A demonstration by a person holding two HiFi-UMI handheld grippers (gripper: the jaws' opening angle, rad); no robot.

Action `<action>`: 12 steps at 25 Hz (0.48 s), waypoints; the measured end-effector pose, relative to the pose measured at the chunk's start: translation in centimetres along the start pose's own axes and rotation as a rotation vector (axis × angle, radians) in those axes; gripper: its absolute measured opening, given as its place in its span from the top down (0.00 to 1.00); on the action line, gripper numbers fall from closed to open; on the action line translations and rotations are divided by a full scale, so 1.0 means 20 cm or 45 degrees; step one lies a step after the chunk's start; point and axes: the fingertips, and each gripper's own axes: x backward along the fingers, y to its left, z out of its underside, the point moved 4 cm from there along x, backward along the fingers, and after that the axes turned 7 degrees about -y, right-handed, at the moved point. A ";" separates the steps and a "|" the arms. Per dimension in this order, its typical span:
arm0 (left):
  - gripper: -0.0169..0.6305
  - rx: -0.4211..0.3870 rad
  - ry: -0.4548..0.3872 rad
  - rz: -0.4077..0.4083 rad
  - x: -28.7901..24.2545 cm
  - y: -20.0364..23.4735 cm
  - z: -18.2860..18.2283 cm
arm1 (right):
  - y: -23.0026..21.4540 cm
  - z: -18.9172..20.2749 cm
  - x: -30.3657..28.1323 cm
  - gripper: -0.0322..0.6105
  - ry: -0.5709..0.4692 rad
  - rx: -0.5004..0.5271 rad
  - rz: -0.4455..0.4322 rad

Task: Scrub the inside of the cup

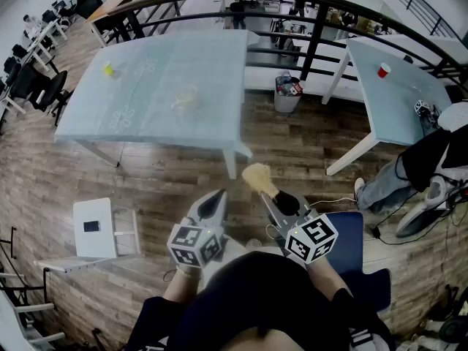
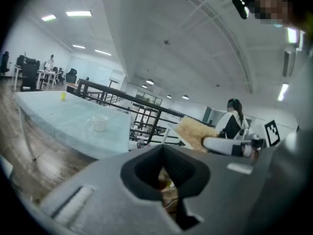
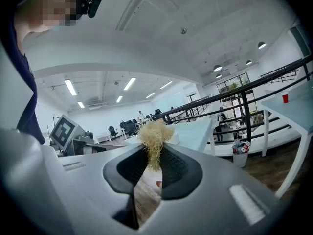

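Note:
A pale cup [image 1: 186, 97] stands on the light blue table [image 1: 146, 72], well ahead of both grippers; in the left gripper view the cup [image 2: 99, 123] is at mid left, far off. My right gripper [image 1: 275, 197] is shut on a scrubbing brush [image 1: 257, 175] whose straw-coloured bristles stick out past the jaws. Those bristles [image 3: 155, 135] rise between the jaws of my right gripper [image 3: 155, 154]. My left gripper [image 1: 216, 196] is shut and holds nothing; its jaws [image 2: 164, 150] meet in front of the lens. The brush [image 2: 195, 132] shows to its right.
A yellow object [image 1: 108, 69] sits at the table's far left. A second table [image 1: 395, 101] with a red cup [image 1: 383, 69] stands at right, a waste bin [image 1: 287, 88] between the tables. A white side stand [image 1: 95, 227] is at left, a seated person [image 1: 431, 159] at right, a railing [image 1: 314, 20] behind.

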 end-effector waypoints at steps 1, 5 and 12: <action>0.97 -0.006 -0.001 -0.002 0.00 0.00 0.00 | 0.00 -0.01 0.00 0.84 0.004 -0.001 0.002; 0.97 -0.019 -0.007 -0.014 0.00 0.00 0.01 | -0.01 -0.01 0.00 0.84 0.016 0.000 0.002; 0.97 -0.020 -0.017 -0.041 0.02 0.01 0.02 | 0.02 0.02 0.01 0.84 0.029 0.011 -0.036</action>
